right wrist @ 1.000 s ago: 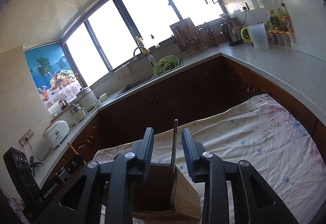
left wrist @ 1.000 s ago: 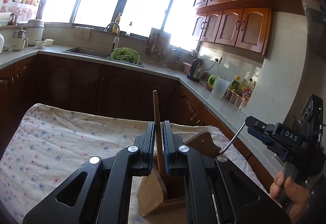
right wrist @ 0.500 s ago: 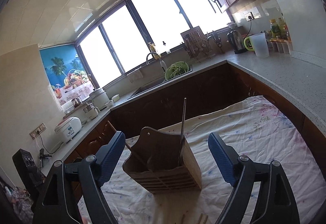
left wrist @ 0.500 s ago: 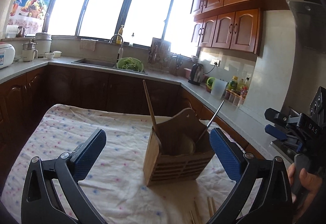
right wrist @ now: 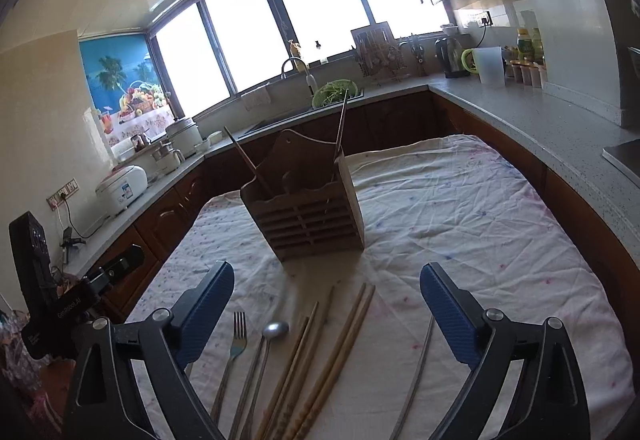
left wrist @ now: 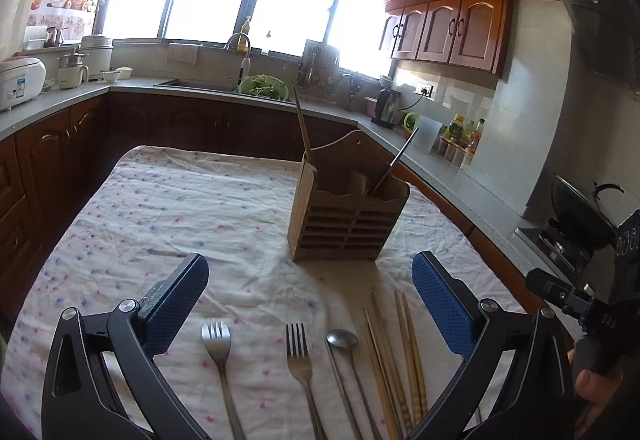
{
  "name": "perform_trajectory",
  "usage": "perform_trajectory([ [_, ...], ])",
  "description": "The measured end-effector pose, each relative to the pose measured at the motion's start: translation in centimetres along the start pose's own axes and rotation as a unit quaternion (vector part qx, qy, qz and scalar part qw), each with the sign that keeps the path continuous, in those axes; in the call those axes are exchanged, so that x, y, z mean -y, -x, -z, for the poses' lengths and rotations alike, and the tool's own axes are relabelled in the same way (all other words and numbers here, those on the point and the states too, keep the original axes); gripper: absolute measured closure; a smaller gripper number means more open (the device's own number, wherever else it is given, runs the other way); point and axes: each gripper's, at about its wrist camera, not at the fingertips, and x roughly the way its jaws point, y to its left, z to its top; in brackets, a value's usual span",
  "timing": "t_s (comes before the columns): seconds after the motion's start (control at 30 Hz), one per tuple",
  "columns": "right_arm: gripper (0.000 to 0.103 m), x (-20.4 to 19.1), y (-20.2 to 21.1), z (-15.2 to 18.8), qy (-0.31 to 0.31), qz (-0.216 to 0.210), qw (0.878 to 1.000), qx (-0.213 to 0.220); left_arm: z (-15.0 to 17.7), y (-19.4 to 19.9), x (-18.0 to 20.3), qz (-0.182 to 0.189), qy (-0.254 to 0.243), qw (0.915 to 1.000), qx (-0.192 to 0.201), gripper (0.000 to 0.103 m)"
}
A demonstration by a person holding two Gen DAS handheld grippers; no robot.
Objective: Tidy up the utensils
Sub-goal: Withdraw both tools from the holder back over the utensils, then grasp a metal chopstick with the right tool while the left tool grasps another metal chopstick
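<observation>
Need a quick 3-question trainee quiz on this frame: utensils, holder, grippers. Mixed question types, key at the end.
1. True or false: the wooden holder already has utensils standing in it.
2. How many forks lie on the cloth in the left wrist view? A) one B) two C) four
3. Fill in: between the spoon and the right finger of the left gripper lie wooden ____.

Key: 1 true, a wooden handle and a metal one stick out. 2 B. 3 chopsticks. Neither the left gripper nor the right gripper holds anything; the right jaws are opening.
</observation>
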Motion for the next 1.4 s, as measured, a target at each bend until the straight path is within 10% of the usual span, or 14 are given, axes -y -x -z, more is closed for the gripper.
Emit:
perform_trajectory([
  [0.5, 0.000, 0.7, 2.4, 7.2, 0.024, 0.137, 0.987, -0.081, 5.8, 3.4, -0.2, 0.000, 0.003, 0.9996, -0.029, 0.000],
  [1.07, 0.002, 2.2, 2.9, 7.5, -0.007, 0.103, 0.992, -0.065, 6.8, 1.3, 0.1, -0.019, -0.009, 0.9948, -0.099, 0.000],
  [1.4, 0.035, 3.5, 1.1, 6.9, -0.028, 0.095, 0.991, -0.089, 6.7, -1.8, 1.8, 0.021, -0.021, 0.9872, -0.157, 0.029],
])
